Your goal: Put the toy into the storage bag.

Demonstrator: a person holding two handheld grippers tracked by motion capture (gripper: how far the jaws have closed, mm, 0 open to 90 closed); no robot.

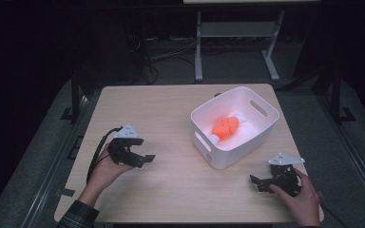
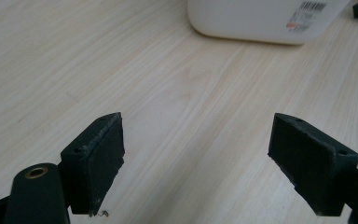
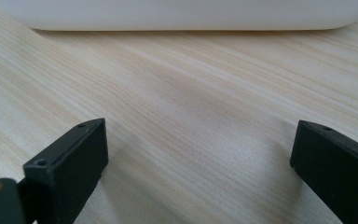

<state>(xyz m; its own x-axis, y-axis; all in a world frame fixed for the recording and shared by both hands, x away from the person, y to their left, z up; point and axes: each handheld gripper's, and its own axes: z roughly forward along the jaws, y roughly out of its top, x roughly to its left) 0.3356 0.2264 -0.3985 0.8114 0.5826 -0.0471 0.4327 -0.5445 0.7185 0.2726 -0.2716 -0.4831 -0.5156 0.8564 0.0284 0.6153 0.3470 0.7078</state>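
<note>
A pale wooden surface (image 1: 171,123) stands in a dark room, with grey floor, cables and the white legs of another table behind it.

The left claw (image 1: 142,159) sits near the front left of the surface, held in the person's left hand (image 1: 105,166), a plaid sleeve (image 1: 78,216) showing at the bottom edge. In the left gripper view its jaws are spread wide apart with nothing between them but bare wood; it is released and grips nothing. A grey three-cornered plate tops it and a black cable loops off to its left side.

The right claw (image 1: 258,183) lies near the front right corner in the person's right hand (image 1: 302,202), pointing left across the surface. In the right gripper view its jaws also stand wide apart over bare wood, released and empty. Whether either claw touches the wood cannot be told.

Between the two and farther back, toward the right, stands a white plastic bin (image 1: 261,135) with slot handles in its walls, set at an angle to the surface edges. Inside it lies an orange toy (image 1: 225,127) with scored lines on its top, resting on something white whose shape is hard to make out.

In the left gripper view the bin's outer wall (image 2: 256,21) shows at the top, with a barcode sticker (image 2: 310,14) too small to read; a dark corner at the top right edge is cut off. In the right gripper view the bin's base (image 3: 182,16) runs along the top edge, blurred.
</note>
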